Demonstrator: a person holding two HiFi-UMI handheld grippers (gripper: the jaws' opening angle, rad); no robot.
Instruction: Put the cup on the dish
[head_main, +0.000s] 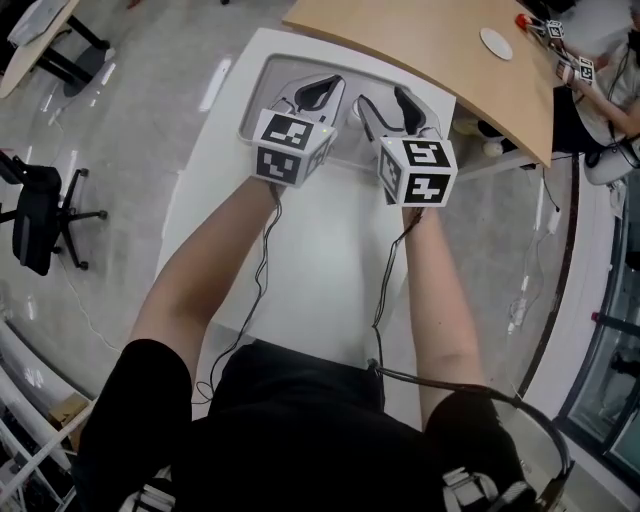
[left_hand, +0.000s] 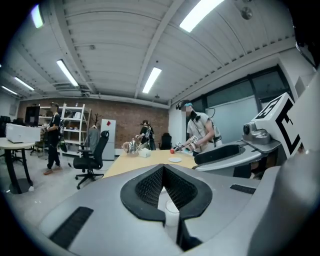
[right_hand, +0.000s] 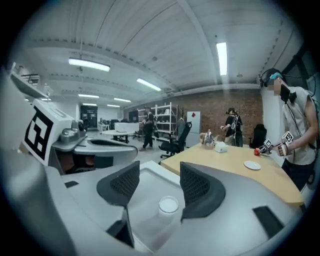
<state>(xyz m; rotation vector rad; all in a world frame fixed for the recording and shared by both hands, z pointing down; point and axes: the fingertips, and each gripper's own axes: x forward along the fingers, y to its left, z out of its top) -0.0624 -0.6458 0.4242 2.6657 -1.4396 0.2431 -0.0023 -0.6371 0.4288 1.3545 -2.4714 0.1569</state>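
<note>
The right gripper (right_hand: 160, 175) had its 2 jaws spread wide and empty, pointed down into the shallow tray (head_main: 262, 72) at the far end of the white table (head_main: 330, 250). The cup (right_hand: 168, 204), small and white, stood upright on the tray floor just ahead of the gap between those jaws, touching neither. That line-up looked deliberate: with the jaws apart and the cup centred ahead, the gripper was placed to move in around it.

The left gripper (left_hand: 163, 172) was closed, its mesh pads meeting at the tips with nothing between them. The cup (left_hand: 170, 207) showed only as a pale sliver beyond the pads, so this gripper seemed to be parked beside the right one and not working.

The only dish (right_hand: 252, 165) in view was a small white plate on the wooden table (head_main: 440, 50), well apart from the cup and beyond the tray's rim. Whether it was the dish meant, I could not tell. Another person (right_hand: 297, 130) stood at that table's far end.

By my reading the task had hardly begun: the cup was not yet gripped, and the carry to the dish remained
</note>
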